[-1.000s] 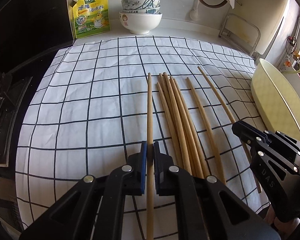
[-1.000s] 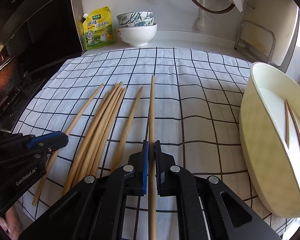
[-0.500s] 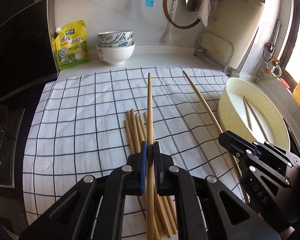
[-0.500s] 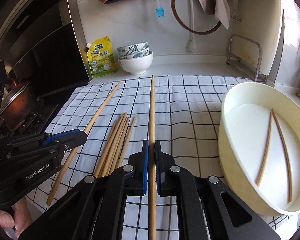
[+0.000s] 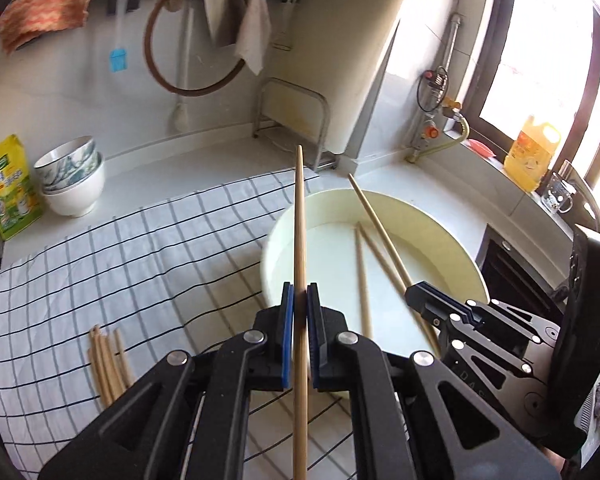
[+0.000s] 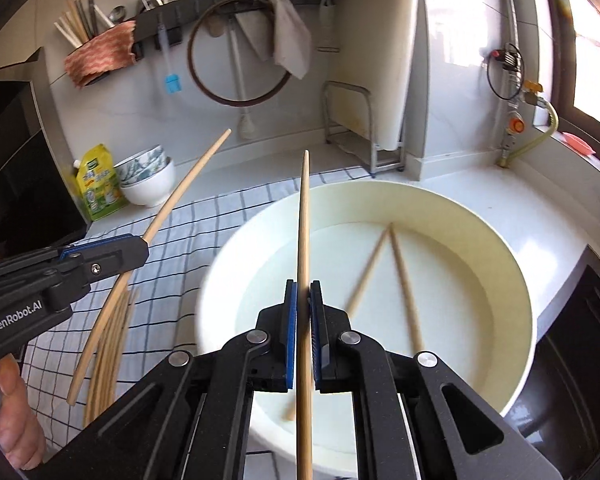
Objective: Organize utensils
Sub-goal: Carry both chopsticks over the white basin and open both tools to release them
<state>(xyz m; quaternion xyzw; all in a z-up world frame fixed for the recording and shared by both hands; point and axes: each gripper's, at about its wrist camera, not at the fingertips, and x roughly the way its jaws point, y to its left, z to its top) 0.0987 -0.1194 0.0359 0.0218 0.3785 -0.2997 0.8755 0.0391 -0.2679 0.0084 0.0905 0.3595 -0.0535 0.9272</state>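
Observation:
My left gripper [image 5: 300, 296] is shut on a long wooden chopstick [image 5: 299, 220], held in the air over the left rim of the cream oval basin [image 5: 284, 220]. My right gripper [image 6: 303, 292] is shut on another chopstick [image 6: 304, 216], held above the same basin [image 6: 512, 256]. Two chopsticks [image 6: 400, 276] lie inside the basin. A bundle of several chopsticks [image 5: 106, 360] lies on the checked cloth [image 5: 120, 264]; it also shows in the right wrist view [image 6: 108, 352]. The right gripper [image 5: 416, 300] shows in the left wrist view and the left gripper [image 6: 140, 246] in the right wrist view.
Stacked bowls [image 5: 74, 176] and a yellow pouch [image 5: 10, 188] stand at the back left. A metal rack [image 5: 296, 120] and a white board stand by the wall. A yellow bottle [image 5: 532, 152] is on the windowsill. A black stove edge [image 6: 20, 184] is at the left.
Both grippers have lifted their chopsticks off the cloth and swung right, from over the bundle to over the basin. Both stayed shut.

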